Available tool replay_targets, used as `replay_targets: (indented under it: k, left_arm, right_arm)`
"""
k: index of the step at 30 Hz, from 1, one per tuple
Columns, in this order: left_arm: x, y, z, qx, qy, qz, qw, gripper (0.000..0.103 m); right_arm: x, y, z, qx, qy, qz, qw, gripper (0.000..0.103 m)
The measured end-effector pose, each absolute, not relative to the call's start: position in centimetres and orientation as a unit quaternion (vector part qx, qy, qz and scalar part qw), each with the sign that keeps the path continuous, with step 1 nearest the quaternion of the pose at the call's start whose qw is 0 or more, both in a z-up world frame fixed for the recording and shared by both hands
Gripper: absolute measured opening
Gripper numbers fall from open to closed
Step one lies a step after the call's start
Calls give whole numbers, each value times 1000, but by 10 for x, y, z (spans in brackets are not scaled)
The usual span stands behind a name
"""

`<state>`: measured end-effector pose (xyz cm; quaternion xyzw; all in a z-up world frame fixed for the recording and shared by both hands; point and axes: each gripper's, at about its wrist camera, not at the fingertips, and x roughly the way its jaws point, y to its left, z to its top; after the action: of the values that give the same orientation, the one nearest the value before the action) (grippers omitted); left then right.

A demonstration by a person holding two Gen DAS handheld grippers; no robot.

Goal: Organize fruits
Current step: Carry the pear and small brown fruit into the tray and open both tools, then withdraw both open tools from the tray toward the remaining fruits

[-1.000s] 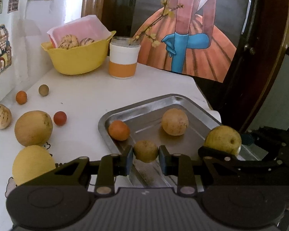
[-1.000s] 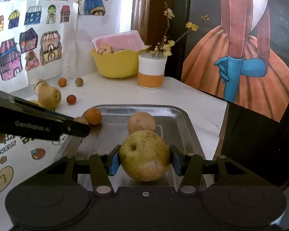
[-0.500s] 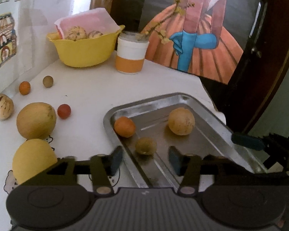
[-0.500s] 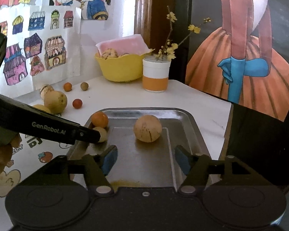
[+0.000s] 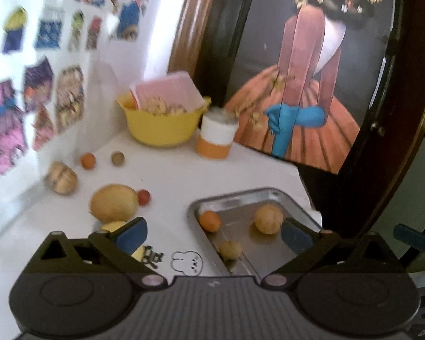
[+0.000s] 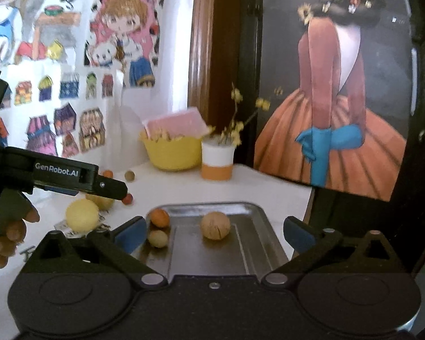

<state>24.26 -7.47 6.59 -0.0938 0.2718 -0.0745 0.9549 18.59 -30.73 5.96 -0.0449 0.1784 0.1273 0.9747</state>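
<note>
The left gripper (image 5: 214, 233) hangs over the near part of the white table (image 5: 184, 175), its jaws wide apart and holding nothing. The right gripper (image 6: 212, 231) sits over the shiny metal tray (image 6: 257, 212), its jaws wide apart and empty too. Three fruits already lie in the tray. The loose fruits lie to the left of the tray. The nearest is the round yellow fruit (image 6: 82, 215), just by the left gripper's left jaw, with the big tan oval fruit (image 5: 113, 202) a bit farther. The left gripper is nearer, so it would likely reach left.
</note>
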Motion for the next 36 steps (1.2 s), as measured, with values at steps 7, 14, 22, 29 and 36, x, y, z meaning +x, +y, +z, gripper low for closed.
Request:
replay_targets:
  k: [7,14,22,29,36]
  left_arm:
    - [193,-51,81,-83,248,-65,963,102]
    - [149,-28,78,-34,270,-67,960,102]
    - [112,11,59,-30,343,-76,936,102]
    - [99,58,52,-26,382,-40,923,102]
    - [111,85,44,-44,395,-9,918,102]
  right_arm:
    - [127,-292,66,-17,170,110,979,102]
    - [81,-269,52,-19,227,100,969,102]
    - [72,-232,37,-17,335,149,930,102]
    - [80,-183,32,-56,360,208,908,102]
    - [125,-142,26,-82,360,232,900,102]
